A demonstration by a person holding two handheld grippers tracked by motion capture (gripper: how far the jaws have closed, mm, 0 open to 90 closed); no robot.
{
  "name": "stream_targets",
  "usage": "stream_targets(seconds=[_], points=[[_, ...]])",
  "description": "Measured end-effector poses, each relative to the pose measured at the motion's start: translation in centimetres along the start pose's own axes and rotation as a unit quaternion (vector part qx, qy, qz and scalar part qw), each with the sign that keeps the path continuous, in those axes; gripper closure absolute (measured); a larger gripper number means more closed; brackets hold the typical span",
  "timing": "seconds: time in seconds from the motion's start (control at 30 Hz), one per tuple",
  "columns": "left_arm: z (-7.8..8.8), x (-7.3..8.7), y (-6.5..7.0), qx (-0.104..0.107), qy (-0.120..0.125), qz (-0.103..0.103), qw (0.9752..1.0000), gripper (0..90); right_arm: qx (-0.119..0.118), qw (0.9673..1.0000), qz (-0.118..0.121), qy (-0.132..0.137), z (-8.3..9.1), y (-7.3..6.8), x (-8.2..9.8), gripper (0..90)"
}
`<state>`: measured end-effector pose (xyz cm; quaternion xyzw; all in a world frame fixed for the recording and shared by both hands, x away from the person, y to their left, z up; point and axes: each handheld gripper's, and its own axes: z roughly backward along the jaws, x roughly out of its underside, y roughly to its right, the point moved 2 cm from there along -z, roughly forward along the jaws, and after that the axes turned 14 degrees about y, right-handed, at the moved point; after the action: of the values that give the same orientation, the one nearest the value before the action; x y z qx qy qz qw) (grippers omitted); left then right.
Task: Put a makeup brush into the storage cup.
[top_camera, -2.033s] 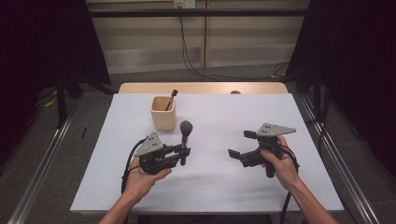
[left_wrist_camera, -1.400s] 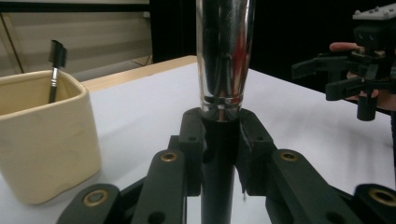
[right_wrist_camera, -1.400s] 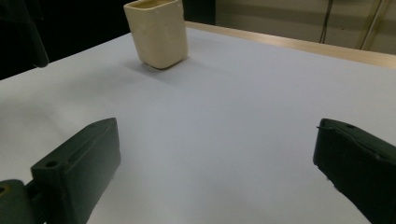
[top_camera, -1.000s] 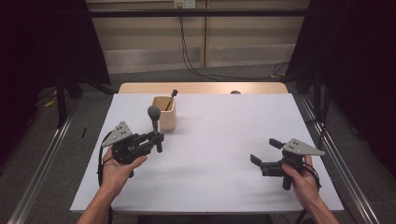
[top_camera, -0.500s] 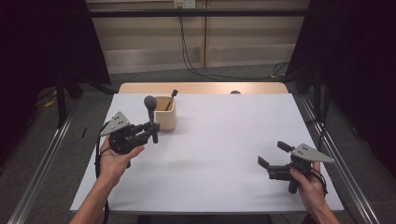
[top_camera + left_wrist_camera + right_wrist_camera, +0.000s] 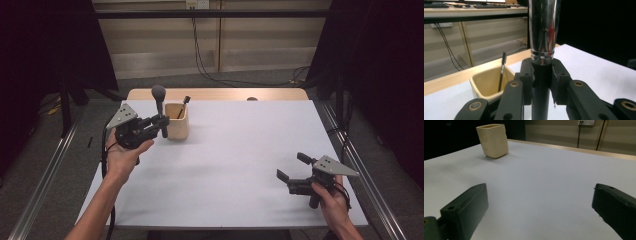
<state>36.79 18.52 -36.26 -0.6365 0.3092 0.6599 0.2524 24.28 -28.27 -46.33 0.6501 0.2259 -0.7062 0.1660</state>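
My left gripper (image 6: 162,123) is shut on the black handle of a makeup brush (image 6: 159,94), which stands upright with its dark round head on top. In the left gripper view the jaws of the left gripper (image 6: 541,77) clamp the handle just below the brush's silver ferrule (image 6: 543,27). A beige cup (image 6: 176,124) stands right beside the brush, to its right, and a thin black wand (image 6: 184,105) leans inside it. That cup (image 6: 487,82) with the wand (image 6: 502,67) sits just beyond the jaws. My right gripper (image 6: 291,166) is open and holds nothing near the table's front right.
The white table top (image 6: 240,145) stretches between the two hands. From the right gripper (image 6: 540,212) the cup (image 6: 492,140) stands far off across the bare sheet (image 6: 549,170). A wooden strip (image 6: 220,94) runs along the table's far edge, with metal rails at both sides.
My left hand has lifted the brush and carried it farther back, close beside the cup. The right hand has drifted slightly toward the front right edge, jaws still open.
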Motion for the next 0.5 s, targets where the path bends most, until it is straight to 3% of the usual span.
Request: stream_targets(seconds=[0.3,0.37,0.5], points=[[-2.2,0.0,-1.2,-0.018,-0.001,0.002,0.9998,74.7,-0.001,1.0,-0.002,0.0,0.1,0.1,0.0,0.1],[-2.6,-0.3,-1.4,-0.022,0.011,0.005,0.9997,74.7,0.001,1.0,-0.003,-0.001,0.1,0.1,0.0,0.1],[-3.4,-0.8,-1.6,-0.026,0.013,-0.005,0.9996,74.7,0.001,1.0,-0.004,0.0,0.1,0.2,0.1,0.1]])
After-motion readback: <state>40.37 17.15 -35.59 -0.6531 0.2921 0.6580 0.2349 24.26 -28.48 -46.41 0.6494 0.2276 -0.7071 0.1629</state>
